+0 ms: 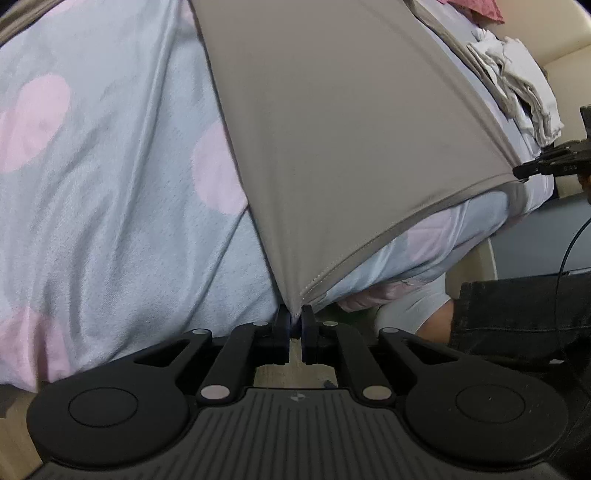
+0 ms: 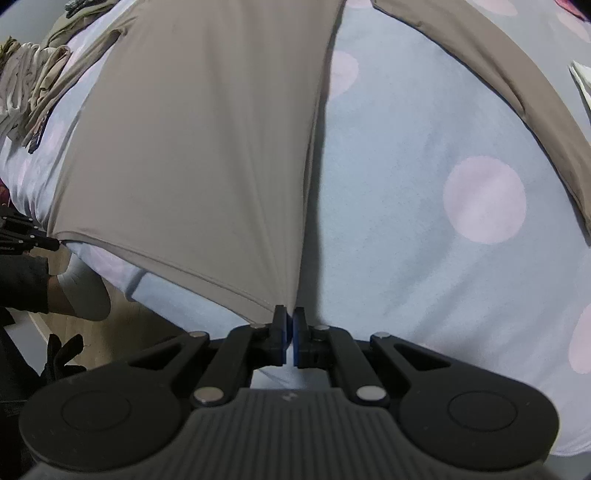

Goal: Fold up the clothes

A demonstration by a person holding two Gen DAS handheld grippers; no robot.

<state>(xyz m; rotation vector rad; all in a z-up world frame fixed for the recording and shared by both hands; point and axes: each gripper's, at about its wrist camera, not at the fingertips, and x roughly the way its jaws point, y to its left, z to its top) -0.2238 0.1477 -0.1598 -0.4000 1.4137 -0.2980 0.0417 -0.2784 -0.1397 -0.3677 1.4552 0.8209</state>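
Bed with a pale blue cover (image 1: 110, 221) printed in pink dots carries the work; a beige garment (image 1: 351, 129) lies spread on it, hem at the near edge of the bed.

Left hand-held gripper (image 1: 295, 326): jaws closed down tight, the hem corner of the beige garment pinched between the pads. That corner is drawn to a point and lifted clear of the cover; cloth fans away from it toward the far side of the bed. Hem runs taut from this corner across to the other gripper.

Right hand-held gripper (image 2: 290, 325): jaws likewise closed tight, clamped on the opposite hem corner of the same garment (image 2: 192, 147). Creases radiate from the pinch. A sleeve (image 2: 517, 103) trails off toward the far right part of the bed.

Near the far edge of the bed sits a pile of pale folded clothes (image 1: 517, 77); something red (image 1: 476, 9) lies past it, too small to identify. A person's dark trouser leg (image 1: 517, 314) stands at the near edge.

Judgement: step in hand is the first fold, both bottom corners secured, hem raised. Next move calls for carrying both corners together, at even height, over toward the far end of the garment, keeping the hem stretched so the layers land square, then releasing. Risk: uneven travel skews the fold.
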